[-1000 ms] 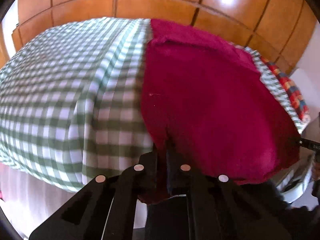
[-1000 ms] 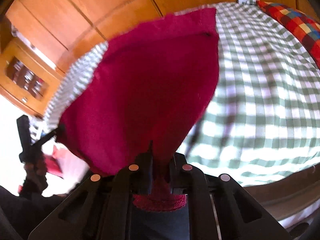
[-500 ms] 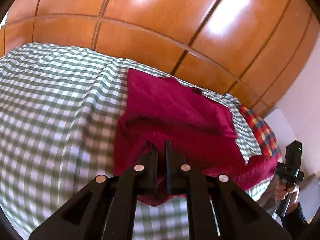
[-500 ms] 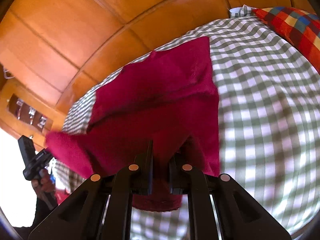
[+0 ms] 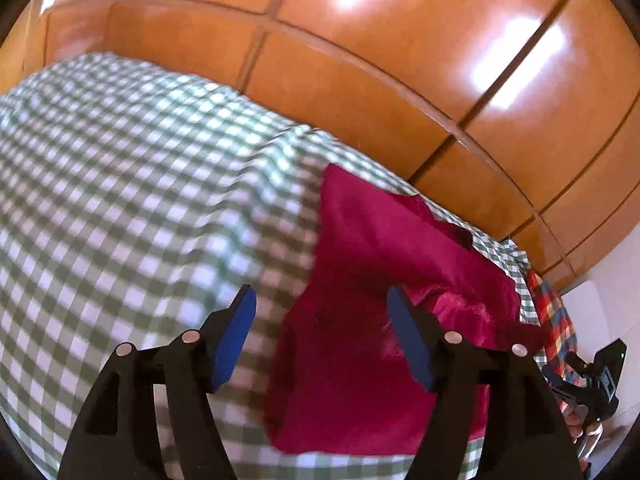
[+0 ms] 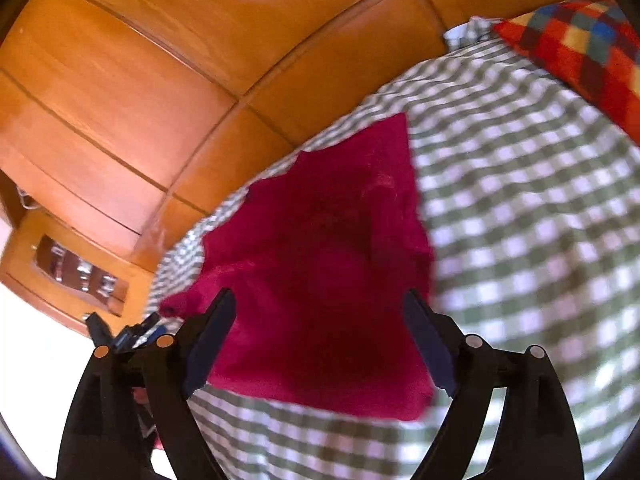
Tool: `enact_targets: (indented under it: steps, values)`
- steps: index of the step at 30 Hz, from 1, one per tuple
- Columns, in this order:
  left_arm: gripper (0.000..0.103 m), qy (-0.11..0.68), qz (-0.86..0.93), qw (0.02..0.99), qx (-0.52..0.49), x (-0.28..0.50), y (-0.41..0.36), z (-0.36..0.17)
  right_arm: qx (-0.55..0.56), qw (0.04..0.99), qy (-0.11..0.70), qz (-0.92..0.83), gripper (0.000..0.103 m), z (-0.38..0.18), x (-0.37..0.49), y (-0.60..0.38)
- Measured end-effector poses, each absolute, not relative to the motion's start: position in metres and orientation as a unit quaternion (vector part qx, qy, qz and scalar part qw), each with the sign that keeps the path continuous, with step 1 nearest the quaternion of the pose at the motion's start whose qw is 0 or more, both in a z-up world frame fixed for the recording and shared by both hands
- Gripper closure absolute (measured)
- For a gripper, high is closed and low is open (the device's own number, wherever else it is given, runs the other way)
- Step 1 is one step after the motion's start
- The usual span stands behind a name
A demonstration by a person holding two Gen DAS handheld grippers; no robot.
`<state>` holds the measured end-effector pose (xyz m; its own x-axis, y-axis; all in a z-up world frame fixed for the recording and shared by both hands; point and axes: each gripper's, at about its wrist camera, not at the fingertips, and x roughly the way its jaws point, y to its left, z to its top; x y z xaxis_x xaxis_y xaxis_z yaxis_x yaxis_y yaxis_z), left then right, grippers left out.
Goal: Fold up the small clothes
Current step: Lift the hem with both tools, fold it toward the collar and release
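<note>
One crimson garment lies on one checked bedspread, both tongs, left and right, opening, gripping nothing.

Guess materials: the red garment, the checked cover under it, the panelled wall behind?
Red garment: soft fleece or knit, by its fuzzy matte nap and limp folds; exact fibre unclear.
Checked cover: thin woven fabric, likely cotton, green-and-white gingham, matte, lightly wrinkled.
Panelled wall: wood or wood veneer, glossy varnish; bright window glare reflects off it, with grooves between panels.
</note>
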<state>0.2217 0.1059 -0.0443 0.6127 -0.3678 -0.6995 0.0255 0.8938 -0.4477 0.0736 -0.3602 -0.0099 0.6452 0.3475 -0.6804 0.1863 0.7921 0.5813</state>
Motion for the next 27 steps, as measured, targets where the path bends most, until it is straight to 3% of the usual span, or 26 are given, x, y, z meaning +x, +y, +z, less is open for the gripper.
enact_targets:
  steps: [5,7,10,12,13,15,17,27]
  values:
    - [0.035,0.446,-0.122,0.870,-0.170,0.186,0.117,-0.074,0.279,0.841,0.462,0.028,0.019,-0.048,0.047,-0.351]
    - [0.035,0.455,-0.133,0.865,-0.165,0.175,0.114,-0.084,0.271,0.838,0.473,0.026,0.036,-0.061,0.051,-0.342]
    - [0.038,0.465,-0.141,0.861,-0.148,0.165,0.100,-0.096,0.264,0.840,0.473,0.013,0.053,-0.070,0.063,-0.337]
    - [0.050,0.464,-0.143,0.863,-0.138,0.165,0.090,-0.097,0.257,0.841,0.476,0.012,0.066,-0.074,0.070,-0.333]
    - [0.062,0.466,-0.146,0.863,-0.133,0.166,0.086,-0.098,0.250,0.841,0.480,0.012,0.073,-0.074,0.071,-0.330]
    - [0.077,0.474,-0.146,0.860,-0.122,0.170,0.078,-0.099,0.231,0.844,0.484,0.014,0.080,-0.070,0.069,-0.324]
    - [0.089,0.477,-0.147,0.859,-0.110,0.170,0.073,-0.096,0.222,0.845,0.486,0.015,0.082,-0.065,0.066,-0.320]
    - [0.091,0.483,-0.171,0.854,-0.094,0.108,0.085,-0.082,0.198,0.836,0.510,0.041,0.082,-0.056,-0.005,-0.314]
